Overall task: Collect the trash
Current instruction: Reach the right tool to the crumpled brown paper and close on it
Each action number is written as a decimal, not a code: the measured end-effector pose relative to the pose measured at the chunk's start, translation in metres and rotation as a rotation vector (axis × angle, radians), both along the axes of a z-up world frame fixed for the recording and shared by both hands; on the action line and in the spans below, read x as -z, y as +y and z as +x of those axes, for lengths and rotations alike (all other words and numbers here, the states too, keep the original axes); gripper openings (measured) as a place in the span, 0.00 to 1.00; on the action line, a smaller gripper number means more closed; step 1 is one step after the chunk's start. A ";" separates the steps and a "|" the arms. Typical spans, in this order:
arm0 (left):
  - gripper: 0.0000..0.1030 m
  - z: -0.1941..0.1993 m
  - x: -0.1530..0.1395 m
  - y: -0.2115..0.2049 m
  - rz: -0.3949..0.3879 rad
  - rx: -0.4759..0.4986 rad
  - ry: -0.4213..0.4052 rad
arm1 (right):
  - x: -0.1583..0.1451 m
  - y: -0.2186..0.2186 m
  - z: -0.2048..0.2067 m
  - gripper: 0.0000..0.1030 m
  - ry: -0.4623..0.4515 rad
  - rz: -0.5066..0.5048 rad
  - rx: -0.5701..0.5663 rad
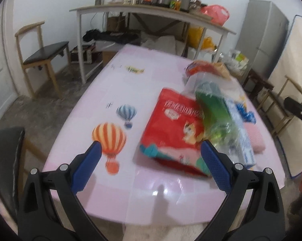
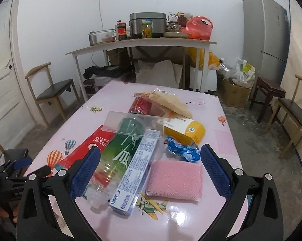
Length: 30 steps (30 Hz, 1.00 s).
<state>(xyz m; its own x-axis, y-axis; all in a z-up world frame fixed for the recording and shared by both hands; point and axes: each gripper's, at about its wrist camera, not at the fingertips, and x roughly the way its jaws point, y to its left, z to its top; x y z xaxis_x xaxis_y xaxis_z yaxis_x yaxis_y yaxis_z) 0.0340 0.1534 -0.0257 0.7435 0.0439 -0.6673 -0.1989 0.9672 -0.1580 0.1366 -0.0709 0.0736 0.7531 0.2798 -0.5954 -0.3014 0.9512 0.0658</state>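
Note:
A heap of trash lies on the pink table (image 2: 191,221): a red snack bag (image 1: 175,124), a green plastic bottle (image 2: 122,146), a blue-white toothpaste box (image 2: 136,170), a crumpled blue wrapper (image 2: 183,150), a yellow-white box (image 2: 183,130), a red can (image 2: 139,105) and a brown paper wrapper (image 2: 171,102). A pink sponge (image 2: 175,177) lies nearest the right gripper. My left gripper (image 1: 151,148) is open and empty, its right finger (image 1: 215,164) over the red bag's near corner. My right gripper (image 2: 151,152) is open and empty above the bottle, box and sponge.
Wooden chairs stand left (image 1: 42,54) and right (image 2: 295,110) of the table. A white side table (image 2: 140,44) with jars, a cooker and a red bag stands behind. A grey fridge (image 2: 265,32) and a cardboard box (image 2: 235,94) stand at the back right.

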 end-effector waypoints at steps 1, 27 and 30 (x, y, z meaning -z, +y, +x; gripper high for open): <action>0.92 0.004 -0.001 -0.001 -0.002 0.010 -0.015 | 0.000 0.000 0.004 0.94 -0.001 -0.004 0.001; 0.92 0.079 -0.050 0.027 -0.068 0.107 -0.037 | 0.064 0.028 0.340 0.94 0.788 0.176 -0.109; 0.91 0.086 -0.049 0.028 -0.120 0.087 -0.032 | 0.079 0.035 0.349 0.94 0.807 0.138 -0.121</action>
